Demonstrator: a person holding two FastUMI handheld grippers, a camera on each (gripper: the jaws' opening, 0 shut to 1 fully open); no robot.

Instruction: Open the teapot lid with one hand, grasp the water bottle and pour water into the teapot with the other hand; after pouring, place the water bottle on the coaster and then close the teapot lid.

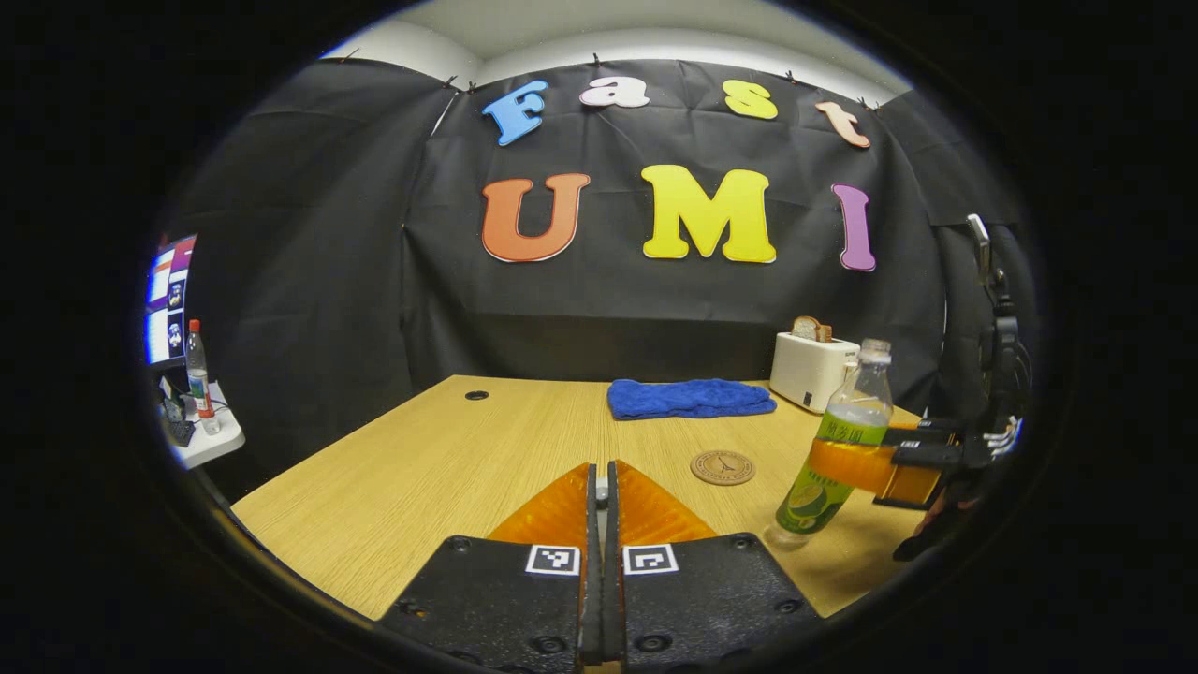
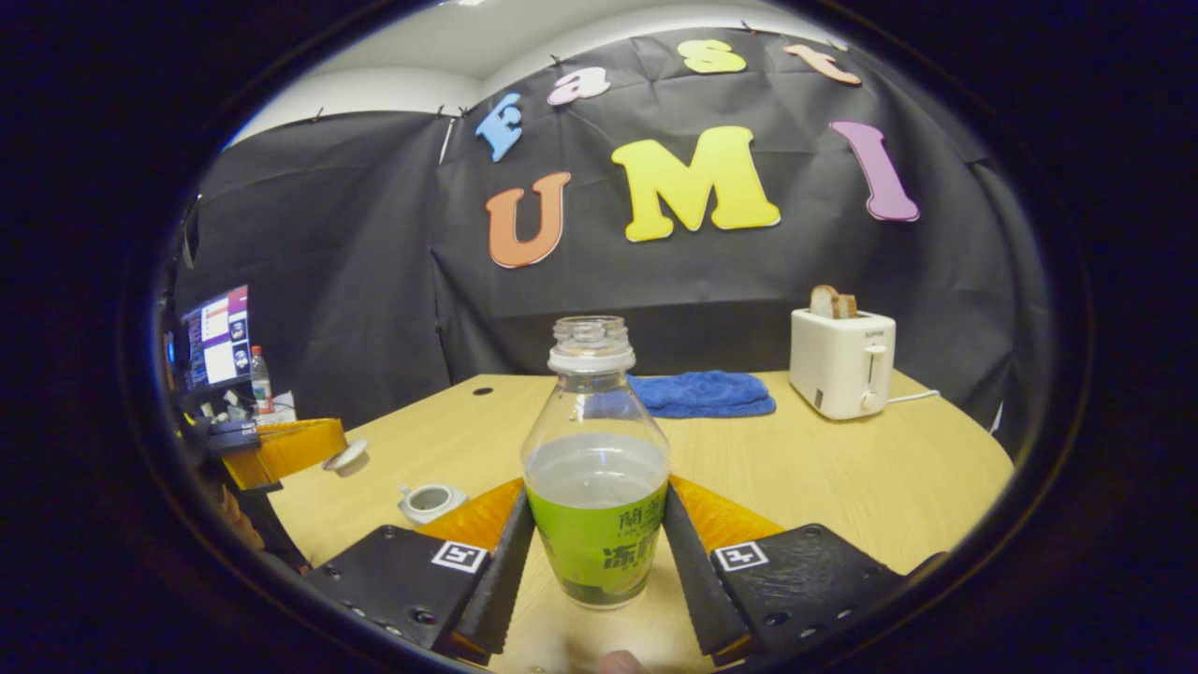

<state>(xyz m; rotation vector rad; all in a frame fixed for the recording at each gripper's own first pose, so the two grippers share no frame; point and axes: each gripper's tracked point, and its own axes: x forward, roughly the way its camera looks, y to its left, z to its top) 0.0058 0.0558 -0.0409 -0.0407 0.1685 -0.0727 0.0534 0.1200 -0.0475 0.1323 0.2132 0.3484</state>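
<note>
Right gripper view: we find right claw clamped on water bottle, uncapped, part full, upright above desk. Teapot open, low left; left claw above it grips lid. Left gripper view: we note left claw near-together on lid sliver, coaster bare beside bottle, towel and toaster behind.
</note>
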